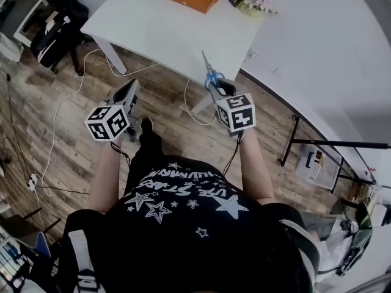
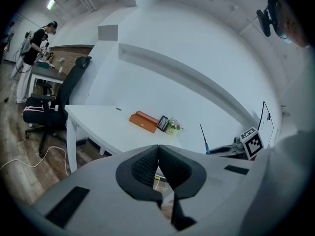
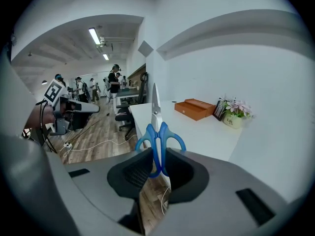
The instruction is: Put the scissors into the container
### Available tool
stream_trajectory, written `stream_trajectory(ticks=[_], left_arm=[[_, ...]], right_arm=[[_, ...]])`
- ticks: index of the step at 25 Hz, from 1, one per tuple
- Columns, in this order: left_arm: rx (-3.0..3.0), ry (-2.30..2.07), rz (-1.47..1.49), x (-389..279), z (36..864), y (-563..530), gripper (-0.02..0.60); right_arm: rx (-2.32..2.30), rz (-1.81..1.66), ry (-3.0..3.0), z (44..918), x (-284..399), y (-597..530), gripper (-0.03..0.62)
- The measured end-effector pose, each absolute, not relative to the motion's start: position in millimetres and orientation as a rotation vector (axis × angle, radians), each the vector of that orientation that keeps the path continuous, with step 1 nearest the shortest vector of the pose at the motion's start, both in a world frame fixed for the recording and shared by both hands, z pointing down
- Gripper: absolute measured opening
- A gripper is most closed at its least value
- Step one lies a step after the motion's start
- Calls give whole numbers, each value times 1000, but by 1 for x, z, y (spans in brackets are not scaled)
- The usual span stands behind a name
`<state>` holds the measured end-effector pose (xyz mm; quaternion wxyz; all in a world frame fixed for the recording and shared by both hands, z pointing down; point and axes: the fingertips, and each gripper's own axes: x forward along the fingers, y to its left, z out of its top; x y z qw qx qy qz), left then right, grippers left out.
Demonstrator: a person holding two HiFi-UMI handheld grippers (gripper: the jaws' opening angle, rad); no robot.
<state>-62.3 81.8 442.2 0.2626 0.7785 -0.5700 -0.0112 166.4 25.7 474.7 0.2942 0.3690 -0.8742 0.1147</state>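
Scissors (image 3: pixel 158 135): blue handles clamped between the jaws of the right gripper (image 3: pixel 158 155). Blades are closed and point straight out past the jaw tips (gripper held up in front of the table).
Orange box (image 3: pixel 195 108): ahead of those jaws and to their right, on the white table (image 3: pixel 197 134).
Flower pot (image 3: pixel 233 118): further right, beside a small picture frame (image 3: pixel 217 109).
Left gripper (image 2: pixel 158 150): jaws pressed together, nothing between them.
Office chair (image 2: pixel 49 113): far to their left.
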Motion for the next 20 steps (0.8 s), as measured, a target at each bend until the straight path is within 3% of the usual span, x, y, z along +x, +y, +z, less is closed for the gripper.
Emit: stream_trajectory(ticks=[20], left_arm=[[2200, -1326, -14, -207, 440, -115, 20]], right_arm=[[1211, 364, -2199, 460, 35, -138, 100]])
